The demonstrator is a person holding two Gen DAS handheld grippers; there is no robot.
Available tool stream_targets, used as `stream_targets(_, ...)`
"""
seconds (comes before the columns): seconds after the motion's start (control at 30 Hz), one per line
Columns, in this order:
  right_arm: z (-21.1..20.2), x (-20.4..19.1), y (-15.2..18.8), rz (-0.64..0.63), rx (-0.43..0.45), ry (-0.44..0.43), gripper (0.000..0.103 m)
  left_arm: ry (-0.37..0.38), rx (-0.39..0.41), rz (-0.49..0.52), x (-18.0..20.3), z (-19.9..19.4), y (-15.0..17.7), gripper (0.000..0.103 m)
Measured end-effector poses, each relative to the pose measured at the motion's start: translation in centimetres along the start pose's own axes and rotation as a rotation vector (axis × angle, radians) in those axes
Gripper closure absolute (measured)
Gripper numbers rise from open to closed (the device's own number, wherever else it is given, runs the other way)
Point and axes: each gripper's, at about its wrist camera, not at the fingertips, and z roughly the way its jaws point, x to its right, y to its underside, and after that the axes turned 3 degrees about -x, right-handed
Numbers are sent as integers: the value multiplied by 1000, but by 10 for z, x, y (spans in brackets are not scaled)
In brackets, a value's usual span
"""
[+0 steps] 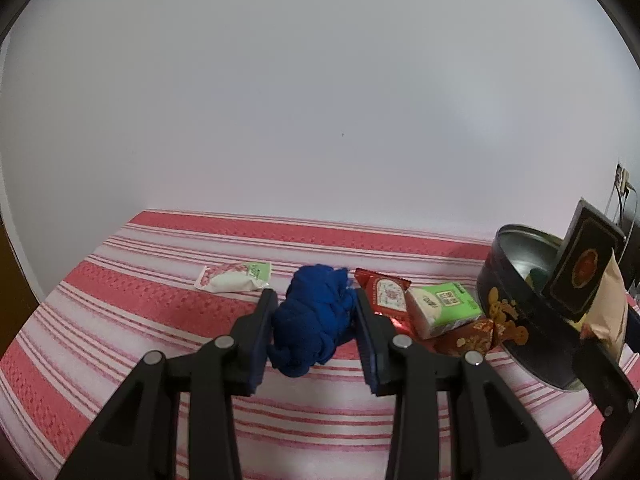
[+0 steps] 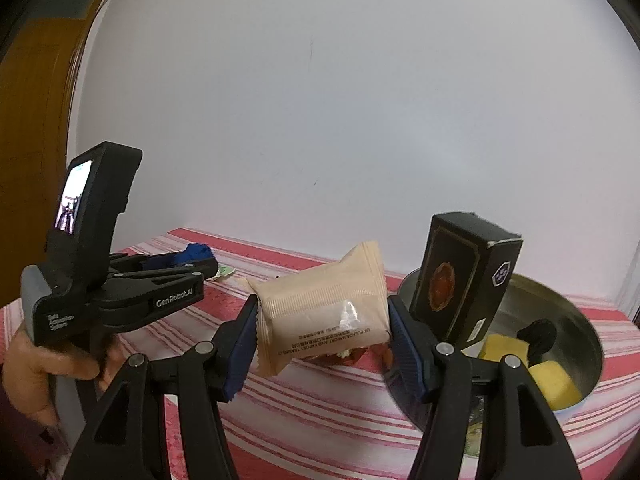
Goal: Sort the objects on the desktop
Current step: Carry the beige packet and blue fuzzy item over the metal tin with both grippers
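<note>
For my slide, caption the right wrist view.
Right claw grips a beige snack packet beside the round tin, where a black box leans.

Wall (image 1: pixel 320 100): plain white, filling most of both views, lit evenly.
Surface: red-and-white striped cloth (image 1: pixel 120 300) spread up to the wall's foot.
Left edge: wooden door (image 2: pixel 36 128), orange-brown, seen from the right wrist.
Right edge: outlet (image 1: pixel 621 178) on the wall, a cable (image 1: pixel 630 216) hanging from it.
</note>
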Motion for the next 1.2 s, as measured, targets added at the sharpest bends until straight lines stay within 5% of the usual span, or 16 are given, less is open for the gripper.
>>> stream_targets(0.67,-51,28,14,27,36,94,39,45,30,15,54,-31,17,66)
stream_targets(0.93,-17,73,8,92,36,127,39,79,45,41,81,-46,23,66)
stream_targets(1.2,-54,118,25,127,47,181,39,111,64,93,111,-58,25,66)
